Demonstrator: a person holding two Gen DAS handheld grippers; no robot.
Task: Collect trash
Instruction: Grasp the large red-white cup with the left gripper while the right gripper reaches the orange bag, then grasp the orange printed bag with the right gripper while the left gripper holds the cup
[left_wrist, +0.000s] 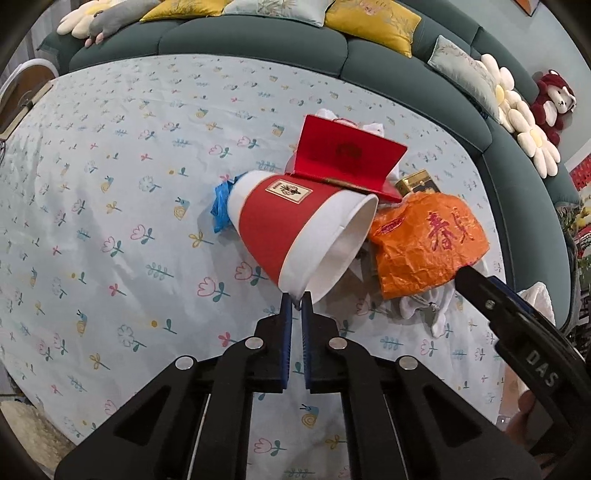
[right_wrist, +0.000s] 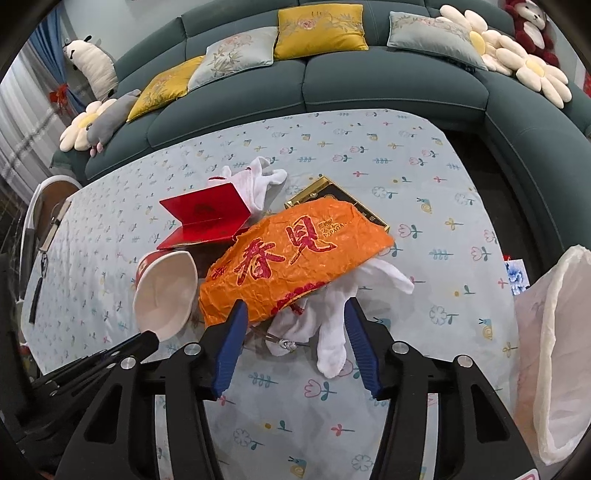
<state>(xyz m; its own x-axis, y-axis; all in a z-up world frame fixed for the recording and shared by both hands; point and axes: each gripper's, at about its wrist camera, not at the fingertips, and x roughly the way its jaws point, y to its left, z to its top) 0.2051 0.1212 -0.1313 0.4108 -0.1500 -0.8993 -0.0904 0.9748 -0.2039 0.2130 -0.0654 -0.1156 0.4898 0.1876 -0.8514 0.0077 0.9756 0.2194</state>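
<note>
bare tablecloth (left_wrist: 122, 206) left of cup (left_wrist: 295, 236), trash heap crowding right

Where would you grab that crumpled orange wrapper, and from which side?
Probably by its near lower edge, coming in low from the front. The orange wrapper lies draped over the white socks, so that thin, crinkled edge sticks up off the tablecloth and jaws can close across it. The right gripper already sits open there. The paper cup crowds its left side.
</note>
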